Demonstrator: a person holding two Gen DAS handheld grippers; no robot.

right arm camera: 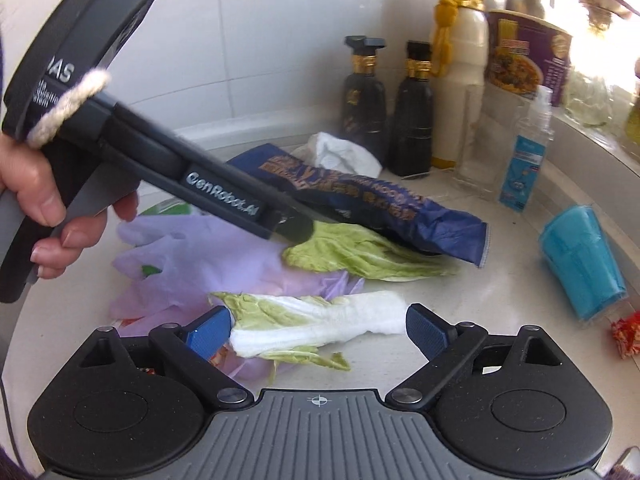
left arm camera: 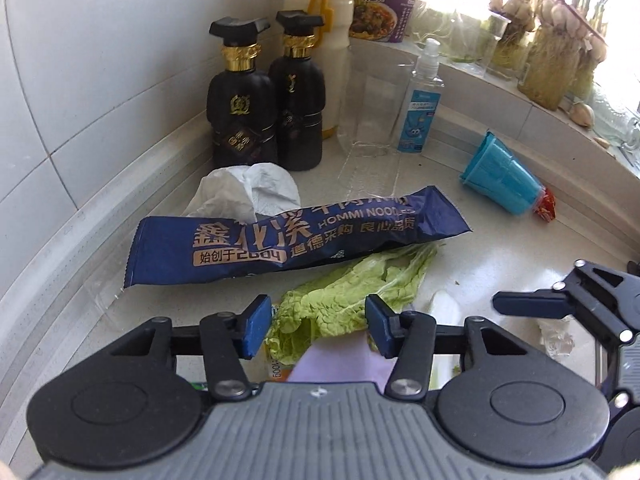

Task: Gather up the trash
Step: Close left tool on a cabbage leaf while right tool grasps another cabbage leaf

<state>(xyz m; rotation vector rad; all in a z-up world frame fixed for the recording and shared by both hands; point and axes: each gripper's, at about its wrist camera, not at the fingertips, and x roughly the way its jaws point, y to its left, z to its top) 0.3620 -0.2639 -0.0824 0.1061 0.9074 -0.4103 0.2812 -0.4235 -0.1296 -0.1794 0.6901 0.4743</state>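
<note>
Left claw (left arm camera: 316,326) half apart around green leaf (left arm camera: 352,292) on bench (left arm camera: 480,240), pads not yet pressing; right claw (right arm camera: 318,330) wide apart astride white stalk (right arm camera: 320,326). Could tear limp leaf or snag purple glove (right arm camera: 192,256) beneath.

1. Setting: a home kitchen, seen at the corner of a pale speckled stone tabletop (left arm camera: 480,264) backed by a wall of glossy white tiles (left arm camera: 100,60).
2. Condiments: two black bottles with gold neck bands (left arm camera: 244,108) and a tall cream bottle with a yellow cap (left arm camera: 320,12) stand in the corner.
3. Food: a purple instant-noodle tub (left arm camera: 384,4), a dark blue noodle wrapper (left arm camera: 288,240) and green cabbage leaves (left arm camera: 348,296).
4. Window ledge: glass jars holding sprouting garlic bulbs (left arm camera: 556,40) in daylight.
</note>
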